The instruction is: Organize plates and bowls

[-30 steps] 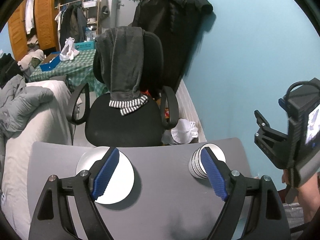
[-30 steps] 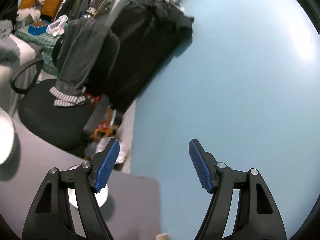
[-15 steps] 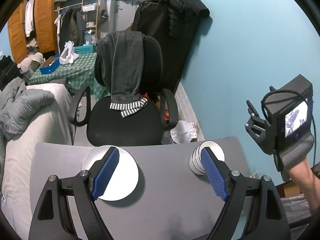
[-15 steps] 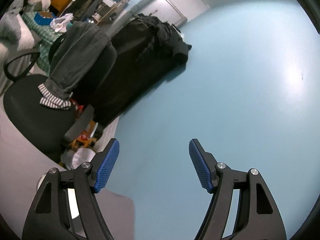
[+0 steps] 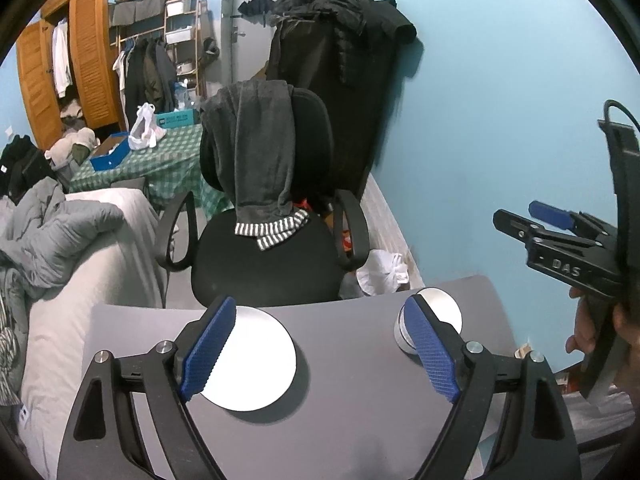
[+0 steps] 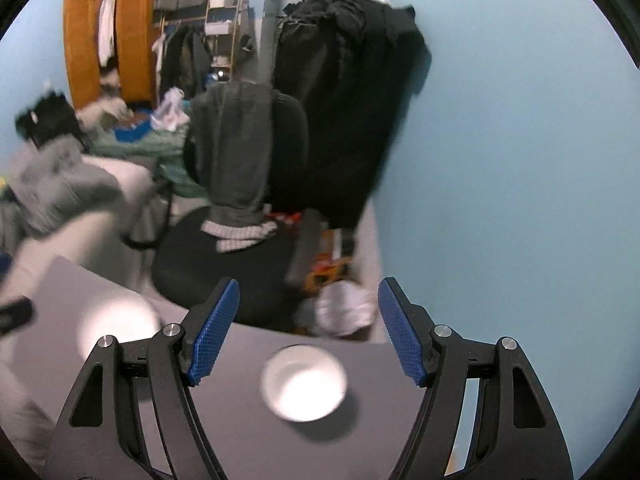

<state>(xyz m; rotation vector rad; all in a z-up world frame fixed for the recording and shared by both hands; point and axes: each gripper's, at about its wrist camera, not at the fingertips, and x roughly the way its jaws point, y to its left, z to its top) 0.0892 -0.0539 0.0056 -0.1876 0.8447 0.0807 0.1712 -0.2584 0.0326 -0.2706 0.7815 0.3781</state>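
A flat white plate (image 5: 256, 360) lies on the grey table (image 5: 352, 420) at the left. A stack of white bowls (image 5: 434, 316) stands near the table's far right corner. My left gripper (image 5: 316, 348) hovers open above the table, one finger over the plate, the other in front of the bowls. My right gripper (image 6: 308, 338) is open and empty, held above the bowls (image 6: 304, 384), which show blurred between its fingers; the plate (image 6: 120, 328) is a blur at its left. A hand holds the right gripper (image 5: 560, 236) in the air at the right edge of the left wrist view.
A black office chair (image 5: 264, 248) with grey clothes draped over its back stands just beyond the table's far edge. A bed with grey bedding (image 5: 60, 240) lies on the left. The blue wall (image 5: 500, 140) runs close along the right. White bags (image 5: 380, 272) sit on the floor.
The right gripper has risen and swung round from facing the blue wall to look down over the bowls and table. The left gripper has stayed nearly still.
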